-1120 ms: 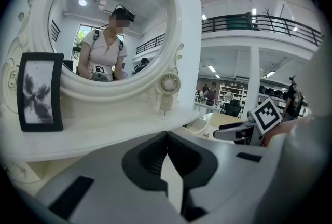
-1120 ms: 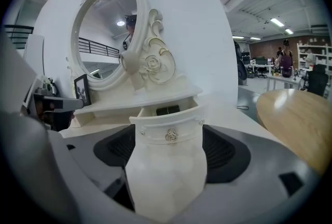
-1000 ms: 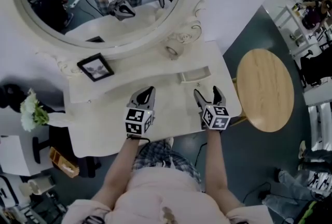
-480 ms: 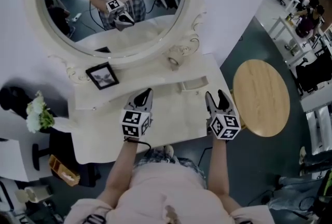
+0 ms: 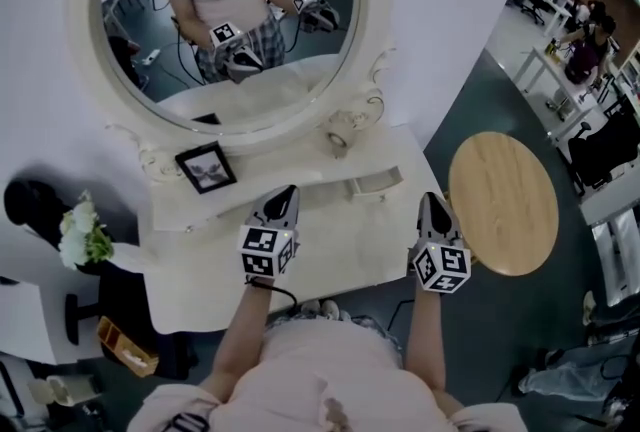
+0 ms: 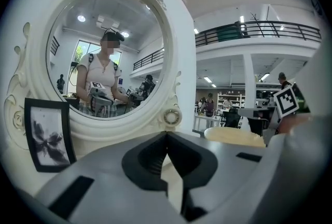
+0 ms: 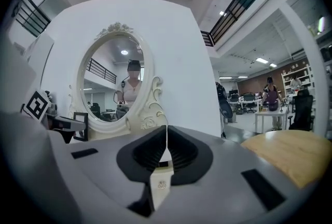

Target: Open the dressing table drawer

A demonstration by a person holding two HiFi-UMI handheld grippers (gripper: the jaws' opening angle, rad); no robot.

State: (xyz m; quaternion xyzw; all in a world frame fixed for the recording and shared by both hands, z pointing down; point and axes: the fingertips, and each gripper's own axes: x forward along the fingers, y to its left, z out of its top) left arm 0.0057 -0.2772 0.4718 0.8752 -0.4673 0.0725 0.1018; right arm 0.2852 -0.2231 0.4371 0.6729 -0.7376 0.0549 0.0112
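Two tools hung above the desk (image 5: pixel 335 255), and neither touched anything. The left tool (image 5: pixel 288 192) had its jaws pressed together and empty. The right tool (image 5: pixel 433 203) had just been closing its jaws, which met with nothing between them.

The drawer (image 5: pixel 376 183) sat in the raised back tier of the desk, right of centre. It lay just below the oval mirror (image 5: pixel 230 20) and beyond the right tool's tips. From the head view it seemed to stand out a little from its tier, though we could not tell how far.

We judged the right tool the nearer one, so it should do the pulling. We would first have to spread its jaws, then bring it down and forward to the drawer's front. We could not make out a knob, so the grip would likely go on the front's upper edge.

The pull should run straight toward us, level and in line with the drawer's sides, or it might jam. It should also be slow, since so small a drawer could slide right out. The left tool should keep clear of the picture frame (image 5: pixel 207 168).
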